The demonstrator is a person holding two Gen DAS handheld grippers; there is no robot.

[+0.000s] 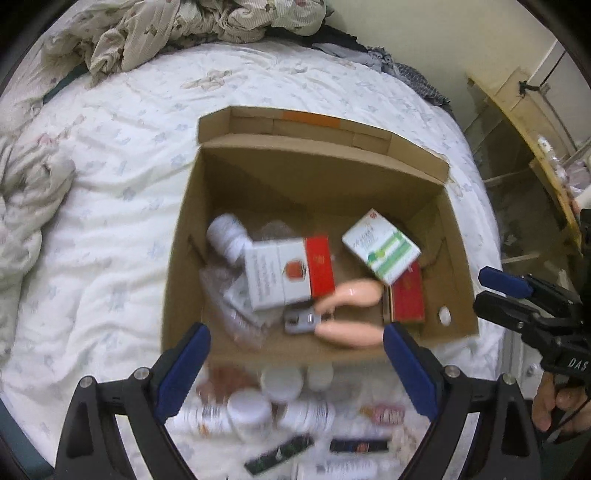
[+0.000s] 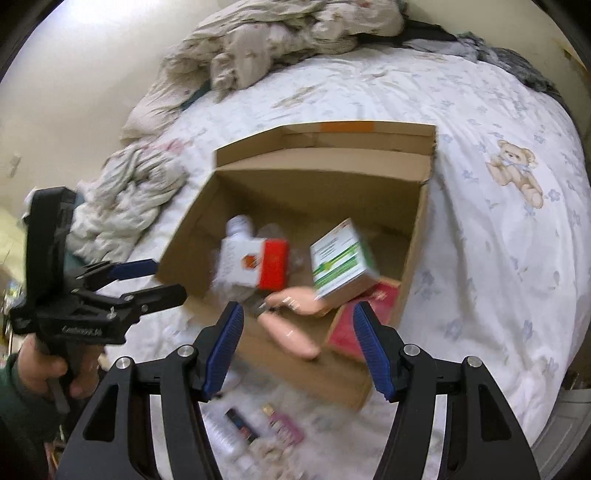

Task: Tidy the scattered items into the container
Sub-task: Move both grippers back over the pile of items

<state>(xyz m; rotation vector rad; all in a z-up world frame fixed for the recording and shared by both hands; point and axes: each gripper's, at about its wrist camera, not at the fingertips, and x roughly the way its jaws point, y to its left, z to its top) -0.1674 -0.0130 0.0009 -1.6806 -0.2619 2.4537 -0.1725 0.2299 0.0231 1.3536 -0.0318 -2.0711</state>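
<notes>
An open cardboard box [image 1: 320,148] [image 2: 317,159] lies on the bed. It holds a white bottle [image 1: 226,236], a white-and-red carton [image 1: 284,274] [image 2: 255,264], a green-and-white carton [image 1: 380,245] [image 2: 340,263], a red box [image 1: 407,297] [image 2: 354,321] and a pink-handled tool [image 1: 347,312] [image 2: 291,332]. My left gripper [image 1: 295,369] [image 2: 162,281] hovers open and empty over the box's near edge. Also open and empty, my right gripper [image 2: 299,347] [image 1: 487,297] sits over the box's near right corner. Several white bottles [image 1: 251,410] and small packets [image 2: 282,428] lie on the sheet in front of the box.
The bed sheet [image 1: 110,184] is white with a bear print [image 2: 515,171]. A rumpled blanket [image 1: 166,29] [image 2: 280,40] is heaped at the far end and left side. A wooden shelf [image 1: 535,129] stands right of the bed. A hand [image 2: 40,373] grips each tool.
</notes>
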